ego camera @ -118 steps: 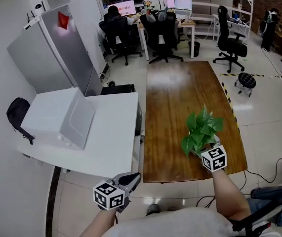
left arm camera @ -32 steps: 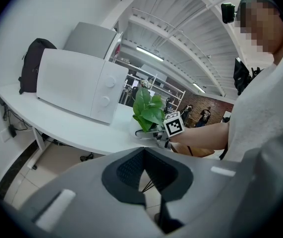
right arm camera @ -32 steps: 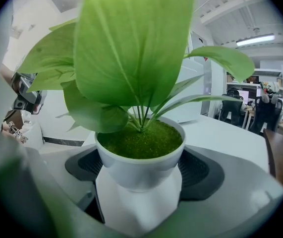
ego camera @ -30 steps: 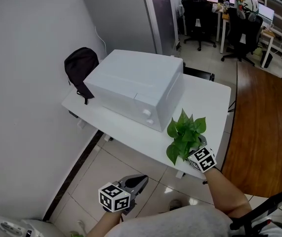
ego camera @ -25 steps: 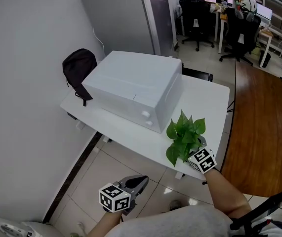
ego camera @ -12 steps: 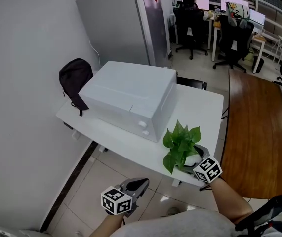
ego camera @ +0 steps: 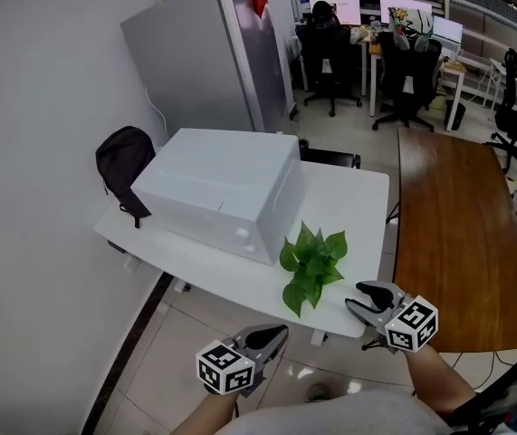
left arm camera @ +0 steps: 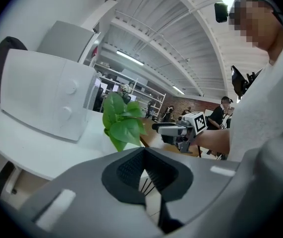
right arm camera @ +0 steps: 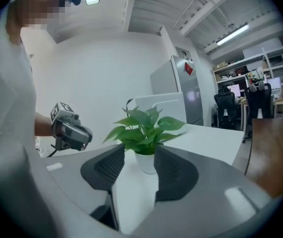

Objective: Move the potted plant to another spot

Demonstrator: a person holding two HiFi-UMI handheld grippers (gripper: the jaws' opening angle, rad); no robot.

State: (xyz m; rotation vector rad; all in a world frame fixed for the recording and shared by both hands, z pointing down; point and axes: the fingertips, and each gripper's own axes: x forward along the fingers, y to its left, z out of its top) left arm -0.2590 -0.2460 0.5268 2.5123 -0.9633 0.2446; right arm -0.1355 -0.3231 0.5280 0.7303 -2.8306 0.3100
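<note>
The potted plant [ego camera: 311, 265], green leaves in a small white pot [right arm camera: 145, 161], stands upright near the front edge of the white table [ego camera: 358, 198]. My right gripper [ego camera: 359, 297] hangs a little off that edge, to the right of the plant and clear of it. It is open; its jaws have just been closing with nothing between them. In the right gripper view the plant [right arm camera: 143, 130] shows beyond the pads. My left gripper [ego camera: 276, 333] floats in front of the table below the plant, shut and empty. From the left gripper view the plant [left arm camera: 121, 123] and the right gripper [left arm camera: 163, 129] are ahead.
A big white box-like appliance [ego camera: 217, 193] fills the left half of the white table. A brown wooden table [ego camera: 457, 216] joins on the right. A grey fridge [ego camera: 204, 62], a black backpack [ego camera: 122, 161] and office chairs [ego camera: 403, 80] stand behind.
My right gripper has let go of the pot and drawn back to the right, off the table edge. The plant stays standing on the white table. My left gripper rose slightly.
</note>
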